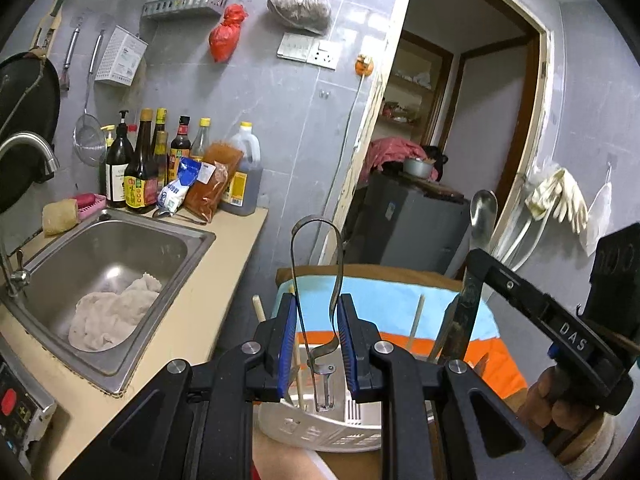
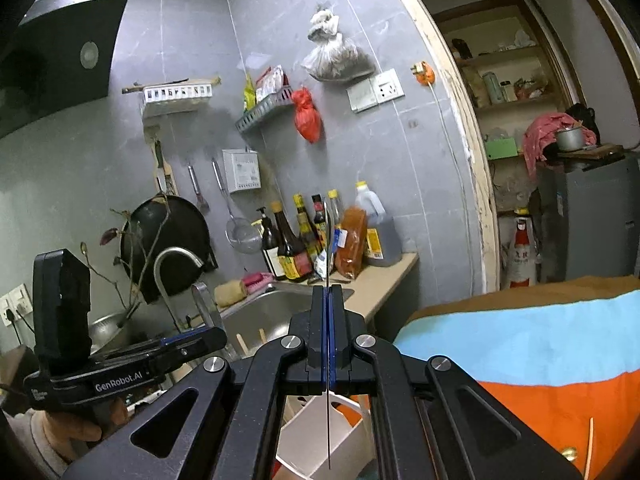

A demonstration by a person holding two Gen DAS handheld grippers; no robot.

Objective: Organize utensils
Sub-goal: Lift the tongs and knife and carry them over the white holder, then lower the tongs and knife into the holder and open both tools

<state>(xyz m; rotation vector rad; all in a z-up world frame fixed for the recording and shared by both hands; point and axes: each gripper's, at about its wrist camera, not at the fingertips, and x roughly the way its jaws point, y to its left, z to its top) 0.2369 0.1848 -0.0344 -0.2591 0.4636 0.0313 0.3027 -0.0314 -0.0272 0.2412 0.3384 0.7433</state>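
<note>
My left gripper [image 1: 317,300] is shut on a looped metal peeler [image 1: 316,224]. The loop stands up above the blue pads and the lower end hangs into a white slotted utensil basket [image 1: 316,432]. Wooden chopsticks [image 1: 259,312] lean in that basket. At the right of the same view, my right gripper [image 1: 476,260] is shut on a metal spoon [image 1: 484,208] held bowl up. In the right wrist view the right gripper [image 2: 328,292] pinches the spoon [image 2: 328,232] edge-on, with the handle tip over the basket [image 2: 320,432]. The left gripper [image 2: 216,336] shows at the left.
A steel sink [image 1: 192,240] with a white rag [image 1: 112,312] lies left on the beige counter, with sauce bottles [image 1: 140,168] behind it and a tap [image 1: 32,148] over it. A blue and orange cloth [image 1: 400,304] covers the surface behind the basket. A doorway opens at the right.
</note>
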